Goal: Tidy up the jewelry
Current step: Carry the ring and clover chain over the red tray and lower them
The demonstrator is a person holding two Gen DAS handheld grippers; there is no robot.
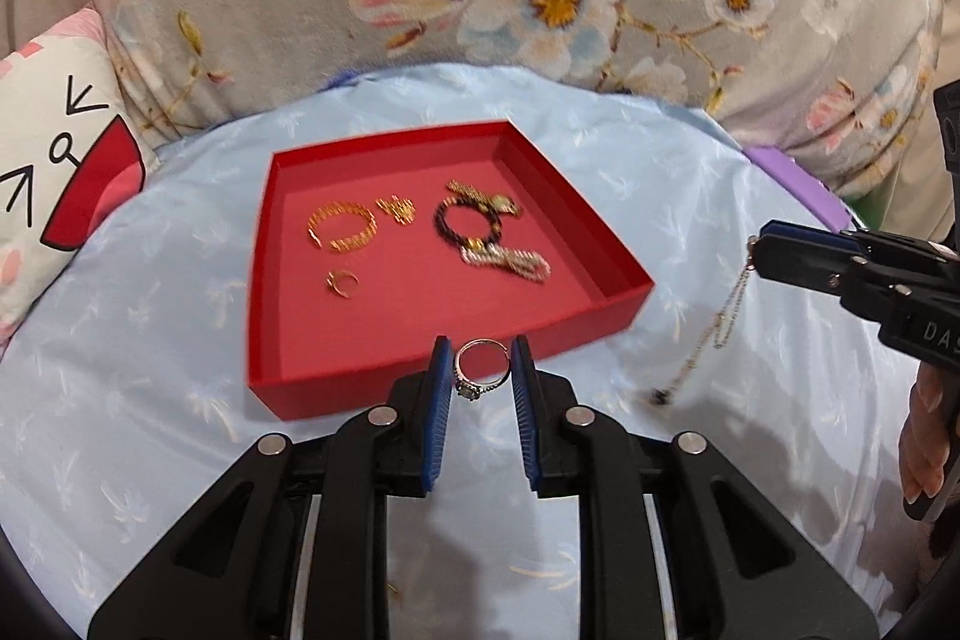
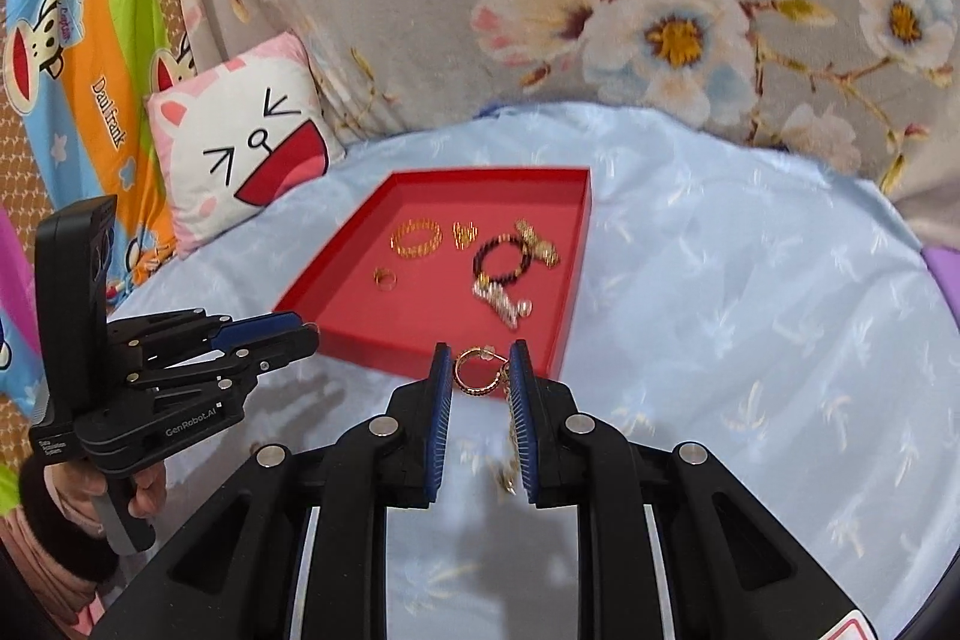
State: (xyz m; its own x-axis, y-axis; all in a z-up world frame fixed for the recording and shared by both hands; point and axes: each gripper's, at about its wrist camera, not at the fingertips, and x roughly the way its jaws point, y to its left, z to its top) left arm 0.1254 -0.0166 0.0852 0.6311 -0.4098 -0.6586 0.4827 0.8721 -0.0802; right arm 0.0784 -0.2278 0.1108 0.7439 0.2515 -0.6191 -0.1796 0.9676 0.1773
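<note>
A silver ring [image 1: 483, 369] is pinched in the left tongs [image 1: 480, 370], just short of the red tray [image 1: 606, 256] ahead — the nearer pair. A hoop earring [image 2: 477, 370] with chain is gripped in the right tongs [image 2: 480, 376].
</note>
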